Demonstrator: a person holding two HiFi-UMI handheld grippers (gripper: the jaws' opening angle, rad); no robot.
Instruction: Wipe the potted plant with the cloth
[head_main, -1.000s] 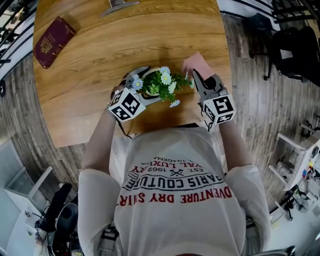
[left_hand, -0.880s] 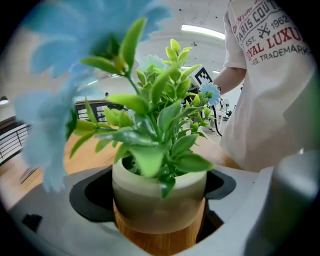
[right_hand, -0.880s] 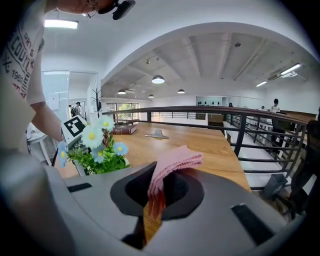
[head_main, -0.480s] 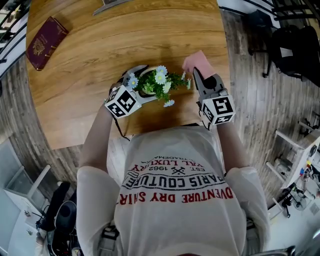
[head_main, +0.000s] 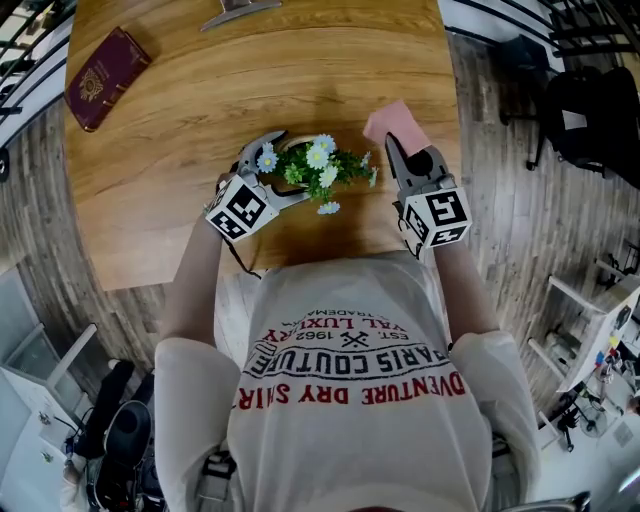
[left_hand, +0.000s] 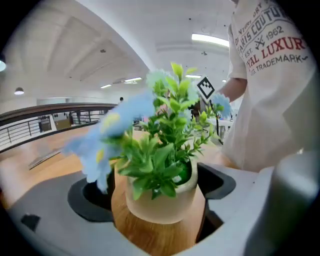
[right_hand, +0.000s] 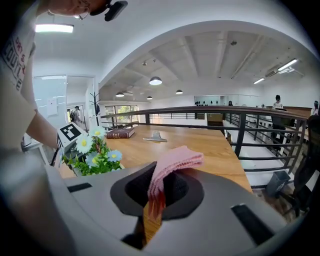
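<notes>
Left gripper (left_hand: 156, 210): jaws set wide and closed onto the sides of the pale pot of the potted plant (left_hand: 165, 150), which stands directly between them, upright, with its green leaves and blue and white flowers rising above and ahead of the jaws. Right gripper (right_hand: 155, 200): jaws nearly together, pinching the lower edge of a pink cloth (right_hand: 175, 162), whose free part rises from between them and folds forward over the tips. From this gripper the plant lies ahead and to the left, near but apart; the cloth touches no leaf, so wiping is judged not yet begun. Under and beyond both grippers spreads the wooden table (right_hand: 210, 145); farther ahead and left of the right gripper lies a dark red book (right_hand: 120, 133), and farthest off runs a dark railing (right_hand: 240, 125). Probable faults: the cloth, held by a narrow margin only, may pull free when dragged across foliage; a firm stroke may bend the slender flower stems, or tilt the pot within the left jaws.
</notes>
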